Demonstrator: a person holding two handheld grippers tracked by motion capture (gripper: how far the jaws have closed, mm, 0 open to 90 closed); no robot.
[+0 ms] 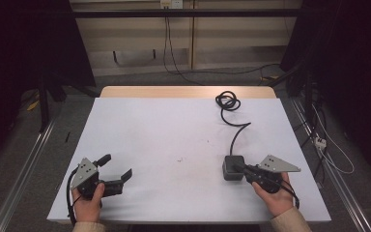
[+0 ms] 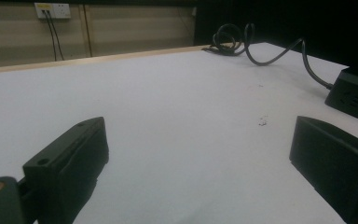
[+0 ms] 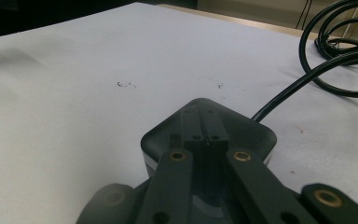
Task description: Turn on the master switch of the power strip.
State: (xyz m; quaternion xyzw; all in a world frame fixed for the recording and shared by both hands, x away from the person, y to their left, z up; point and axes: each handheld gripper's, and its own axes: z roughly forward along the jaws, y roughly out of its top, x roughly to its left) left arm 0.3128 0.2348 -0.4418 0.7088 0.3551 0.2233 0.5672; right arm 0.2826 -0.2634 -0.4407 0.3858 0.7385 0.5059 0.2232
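Note:
A black box (image 1: 232,170) with a thick black cable (image 1: 235,135) lies on the white table top (image 1: 174,125), near the front right. My right gripper (image 1: 240,167) is shut, its two jaws pressed together with nothing between them. In the right gripper view the closed tips (image 3: 204,116) lie over the top of the box (image 3: 256,133); I cannot tell whether they touch it. My left gripper (image 1: 117,166) stands open at the front left, nothing between its jaws (image 2: 196,154). From there the box (image 2: 354,95) shows far off at the right.
The cable runs back to a coil (image 1: 228,102) near the table's far edge, where a wooden strip (image 1: 188,92) shows. Small dark specks (image 1: 179,159) mark the middle of the cover. Wall sockets (image 2: 52,10) and loose floor cables (image 1: 328,145) lie beyond the table.

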